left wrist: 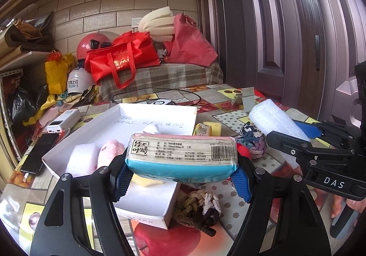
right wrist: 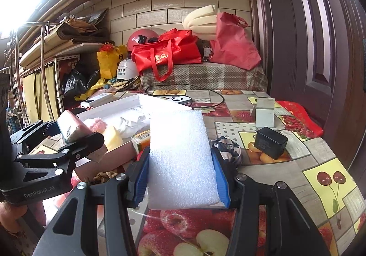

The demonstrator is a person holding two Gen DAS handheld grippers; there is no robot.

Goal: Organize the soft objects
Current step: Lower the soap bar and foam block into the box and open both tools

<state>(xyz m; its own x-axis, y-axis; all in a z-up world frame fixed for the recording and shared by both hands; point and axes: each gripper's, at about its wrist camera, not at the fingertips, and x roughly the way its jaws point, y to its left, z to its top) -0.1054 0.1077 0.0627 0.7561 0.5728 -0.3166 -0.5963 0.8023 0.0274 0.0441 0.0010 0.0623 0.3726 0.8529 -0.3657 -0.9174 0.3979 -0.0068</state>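
Left claw (left wrist: 181, 177) clamped on a tissue pack (left wrist: 181, 157) above a white tray (left wrist: 146, 123) holding foam block (left wrist: 81, 161) and pink plush (left wrist: 111, 153), right claw (left wrist: 297, 139) gripping white foam (left wrist: 274, 122), knotted rope balls (left wrist: 199, 212) on the fruit-print counter (left wrist: 231, 116)

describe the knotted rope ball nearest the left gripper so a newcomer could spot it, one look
Start at the white tray on the fruit-print tablecloth. Just off the tray's near right corner, on a polka-dot patch of cloth, lies the knotted rope ball. It is olive, cream and dark brown, unlike the blue and purple rope ball farther back.
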